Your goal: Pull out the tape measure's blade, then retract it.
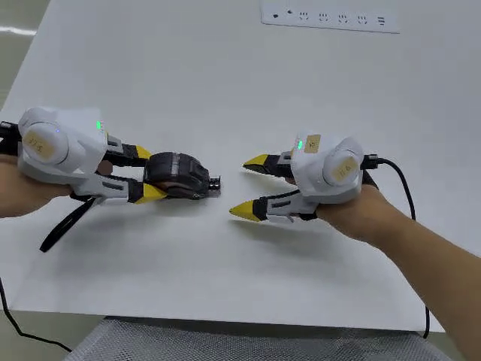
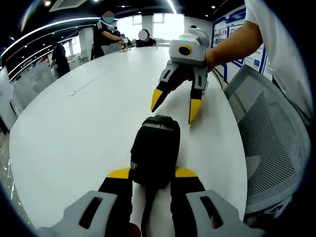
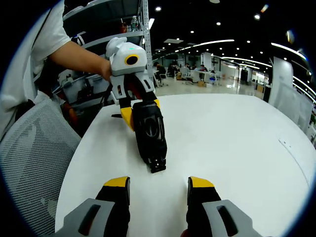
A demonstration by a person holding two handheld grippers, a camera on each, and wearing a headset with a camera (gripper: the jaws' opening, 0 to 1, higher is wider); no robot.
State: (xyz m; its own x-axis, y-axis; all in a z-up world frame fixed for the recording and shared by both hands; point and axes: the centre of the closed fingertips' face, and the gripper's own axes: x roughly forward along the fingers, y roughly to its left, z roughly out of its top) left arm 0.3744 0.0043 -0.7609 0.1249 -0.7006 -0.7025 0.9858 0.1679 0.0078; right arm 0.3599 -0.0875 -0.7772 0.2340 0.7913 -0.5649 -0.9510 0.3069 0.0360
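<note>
The left claw (image 1: 149,174) pinches the black tape measure (image 1: 179,174) by its rear end. The case rests on the white surface (image 1: 225,83), toward its near left corner. The blade hook (image 1: 215,183) sits at the case mouth, facing the right claw (image 1: 246,187). The right claw is spread and holds nothing, its tips near the hook but apart from it.

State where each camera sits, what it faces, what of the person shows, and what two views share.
Head view: on the headset, looking down at the table; left hand holds the left gripper, right hand the right gripper.
Left gripper view: on the left gripper, facing over the tape measure toward the right gripper; a forearm shows.
Right gripper view: on the right gripper, facing the tape measure's blade end; an arm shows.
Shared: both gripper views see the tape measure, from opposite ends.
</note>
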